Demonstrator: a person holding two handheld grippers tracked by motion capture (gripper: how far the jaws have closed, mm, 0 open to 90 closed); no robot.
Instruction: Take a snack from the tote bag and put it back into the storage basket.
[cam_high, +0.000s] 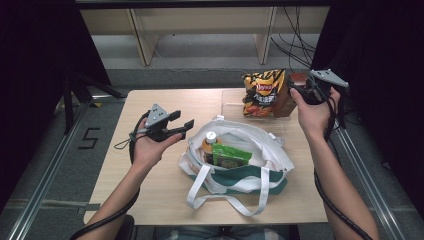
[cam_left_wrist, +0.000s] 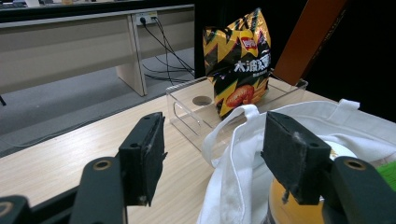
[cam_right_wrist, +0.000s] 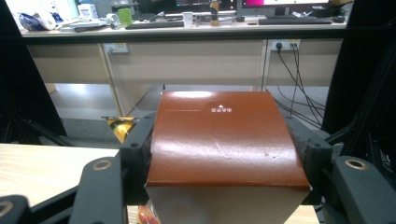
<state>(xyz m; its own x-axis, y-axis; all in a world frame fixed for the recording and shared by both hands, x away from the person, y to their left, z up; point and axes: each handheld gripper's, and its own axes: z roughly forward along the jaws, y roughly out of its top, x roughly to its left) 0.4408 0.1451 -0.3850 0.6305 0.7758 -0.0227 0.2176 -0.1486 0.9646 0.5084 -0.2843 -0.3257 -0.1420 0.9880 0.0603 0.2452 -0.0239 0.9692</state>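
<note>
Right gripper view: the brown box sits clamped between the right tool, raised over the clear tray beside the chip bag. Left tool gapes empty, left of the tote bag, palm up.

Chip bag logo: red "Lay's" badge, near the top.
Chip bag lettering: large white Chinese characters, probably beginning "大波".
Brown box top: small white triangle over a tiny, unreadable line.
Floor marking: black "5".
</note>
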